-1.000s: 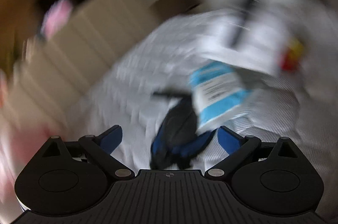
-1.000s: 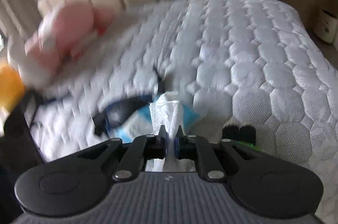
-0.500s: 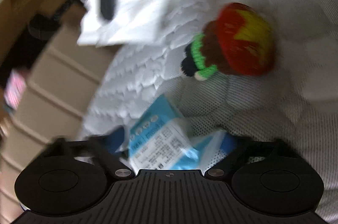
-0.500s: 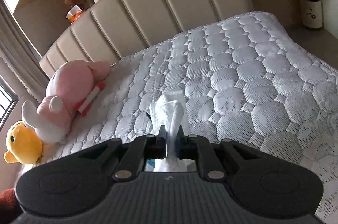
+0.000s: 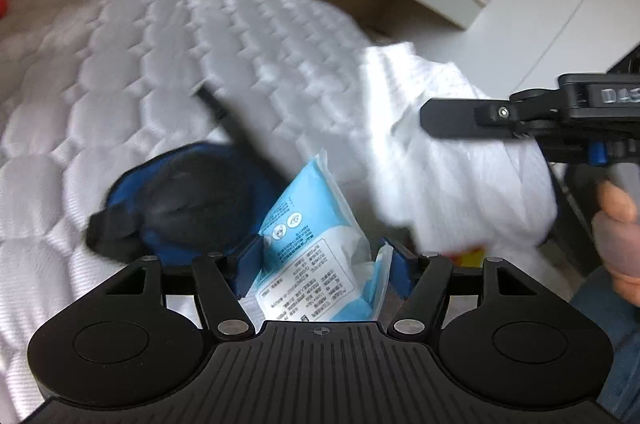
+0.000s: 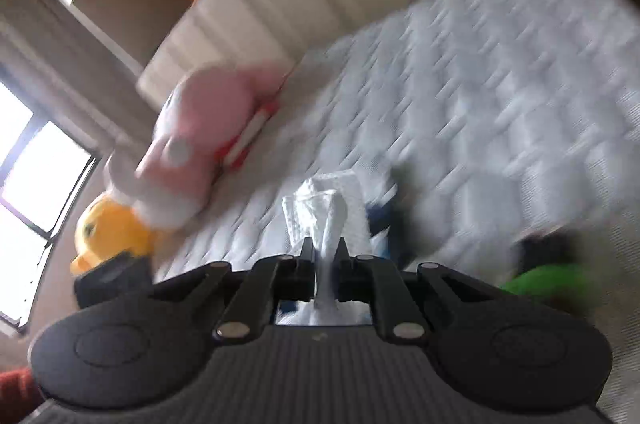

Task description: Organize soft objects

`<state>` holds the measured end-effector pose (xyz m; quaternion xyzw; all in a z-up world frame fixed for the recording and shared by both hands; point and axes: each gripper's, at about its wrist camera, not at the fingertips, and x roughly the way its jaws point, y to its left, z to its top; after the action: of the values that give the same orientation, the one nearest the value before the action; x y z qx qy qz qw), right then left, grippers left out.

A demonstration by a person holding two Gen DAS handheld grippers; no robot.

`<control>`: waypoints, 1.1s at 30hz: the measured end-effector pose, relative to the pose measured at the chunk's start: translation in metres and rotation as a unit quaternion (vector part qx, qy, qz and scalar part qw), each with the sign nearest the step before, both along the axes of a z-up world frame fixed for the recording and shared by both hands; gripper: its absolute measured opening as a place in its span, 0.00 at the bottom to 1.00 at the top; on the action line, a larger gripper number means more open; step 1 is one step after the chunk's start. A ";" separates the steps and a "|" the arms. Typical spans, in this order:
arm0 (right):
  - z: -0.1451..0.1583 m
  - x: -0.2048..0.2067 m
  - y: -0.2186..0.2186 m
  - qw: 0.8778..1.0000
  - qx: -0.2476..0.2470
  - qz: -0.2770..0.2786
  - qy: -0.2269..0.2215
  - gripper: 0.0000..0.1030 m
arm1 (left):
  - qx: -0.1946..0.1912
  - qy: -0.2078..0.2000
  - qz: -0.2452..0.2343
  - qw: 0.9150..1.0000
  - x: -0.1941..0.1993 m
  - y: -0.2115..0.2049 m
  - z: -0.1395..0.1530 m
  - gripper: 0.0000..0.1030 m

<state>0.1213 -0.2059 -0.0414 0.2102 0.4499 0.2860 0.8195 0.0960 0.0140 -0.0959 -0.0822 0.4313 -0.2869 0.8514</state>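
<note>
While the left gripper (image 5: 320,264) closes around a blue-and-white packet (image 5: 316,244), the right gripper (image 6: 324,252), at three o'clock, pinches a white cloth (image 6: 324,212) over the quilted mattress (image 5: 140,64).

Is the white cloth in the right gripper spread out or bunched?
Bunched: the white cloth is pinched into a narrow gathered strip by the right gripper.

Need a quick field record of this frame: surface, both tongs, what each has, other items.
surface: white quilted mattress
left tongs: closing around blue-and-white packet, packet between the blue pads
right tongs: shut on white cloth
beside packet: dark blue eye mask, lying on mattress
plush toys: pink one and yellow one at the mattress edge by the window
image quality: right wrist view blurred
</note>
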 end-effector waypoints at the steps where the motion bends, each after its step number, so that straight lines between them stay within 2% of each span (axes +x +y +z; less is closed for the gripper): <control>1: -0.006 0.002 0.011 1.000 -0.009 0.014 0.011 0.10 | 0.003 0.004 0.000 1.000 0.002 0.003 0.000 0.67; 5: -0.021 0.003 0.030 0.992 -0.127 0.025 -0.004 0.10 | 0.013 0.014 0.011 1.000 0.009 0.014 0.002 0.68; 8: -0.038 0.008 0.022 0.983 -0.185 0.001 0.021 0.10 | 0.003 0.029 0.027 0.999 0.011 0.019 -0.004 0.70; 11: -0.038 0.009 0.012 0.981 -0.193 -0.018 0.018 0.10 | -0.007 0.054 0.076 0.996 0.021 0.033 -0.008 0.76; 12: -0.037 0.009 0.009 0.981 -0.191 -0.023 0.016 0.10 | -0.013 0.065 0.100 0.993 0.023 0.041 -0.008 0.81; 14: -0.036 0.008 0.005 0.984 -0.174 -0.025 0.013 0.10 | -0.022 0.088 0.141 0.986 0.030 0.057 -0.006 0.85; 16: -0.037 0.006 0.006 0.986 -0.167 -0.020 0.013 0.10 | -0.007 0.105 0.169 0.980 0.034 0.072 -0.001 0.90; 19: -0.036 0.003 0.014 0.988 -0.155 -0.009 0.013 0.10 | 0.051 0.110 0.190 0.974 0.032 0.092 0.005 0.90; 22: -0.026 -0.003 0.025 0.993 -0.121 0.001 0.005 0.10 | 0.058 0.077 0.153 0.984 0.028 0.096 0.012 0.90; 24: -0.015 -0.008 0.030 0.999 -0.051 0.020 -0.006 0.10 | 0.062 0.025 0.065 0.996 0.016 0.077 0.026 0.91; 25: -0.012 -0.008 0.032 0.999 -0.016 0.028 -0.005 0.10 | 0.076 -0.003 0.023 0.997 0.005 0.065 0.031 0.91; 26: -0.009 -0.008 0.035 0.999 0.016 0.037 -0.004 0.10 | 0.111 -0.042 -0.032 0.992 -0.006 0.044 0.034 0.92; 28: -0.013 -0.004 0.047 0.998 0.030 0.055 0.007 0.10 | 0.188 -0.091 -0.100 0.973 -0.022 0.010 0.027 0.92; 29: -0.019 -0.001 0.053 0.998 0.013 0.060 0.014 0.10 | 0.232 -0.109 -0.126 0.958 -0.028 -0.006 0.017 0.92; 30: -0.029 0.001 0.060 0.998 -0.019 0.062 0.021 0.10 | 0.260 -0.118 -0.140 0.948 -0.030 -0.016 0.008 0.92; 31: -0.036 0.003 0.064 0.996 -0.052 0.062 0.025 0.10 | 0.280 -0.124 -0.145 0.941 -0.031 -0.022 -0.001 0.92; 33: -0.052 0.006 0.066 0.990 -0.120 0.060 0.033 0.10 | 0.304 -0.126 -0.138 0.934 -0.024 -0.026 -0.014 0.92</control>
<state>0.1277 -0.1394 -0.0937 0.0924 0.5192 0.2719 0.8049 0.0724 -0.0116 -0.1095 0.2778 0.3943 -0.2648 0.8350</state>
